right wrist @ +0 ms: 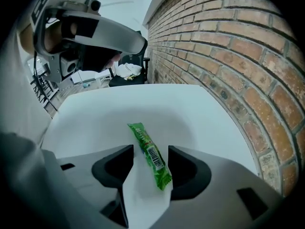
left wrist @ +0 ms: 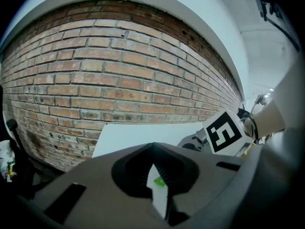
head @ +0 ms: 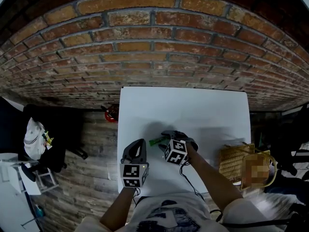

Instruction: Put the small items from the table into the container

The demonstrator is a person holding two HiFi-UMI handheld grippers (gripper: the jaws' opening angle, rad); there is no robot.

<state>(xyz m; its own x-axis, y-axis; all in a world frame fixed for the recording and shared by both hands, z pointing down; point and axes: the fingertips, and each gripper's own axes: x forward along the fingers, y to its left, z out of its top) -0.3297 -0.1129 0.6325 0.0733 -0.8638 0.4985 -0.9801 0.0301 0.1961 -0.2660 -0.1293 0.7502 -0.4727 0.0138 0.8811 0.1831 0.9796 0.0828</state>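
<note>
A slim green snack packet lies flat on the white table; the head view shows its end just left of my right gripper. My right gripper points steeply down over it with one jaw on each side of the packet; the pads do not press on it, so it is open. My left gripper hovers near the table's front left, beside the right one. Its jaws meet at the tips, leaving only a thin sliver of table visible, with nothing held.
A woven wicker basket stands at the table's right edge, near my right arm. A brick wall runs behind the table. On the floor to the left are a red object and a dark chair with a white cloth.
</note>
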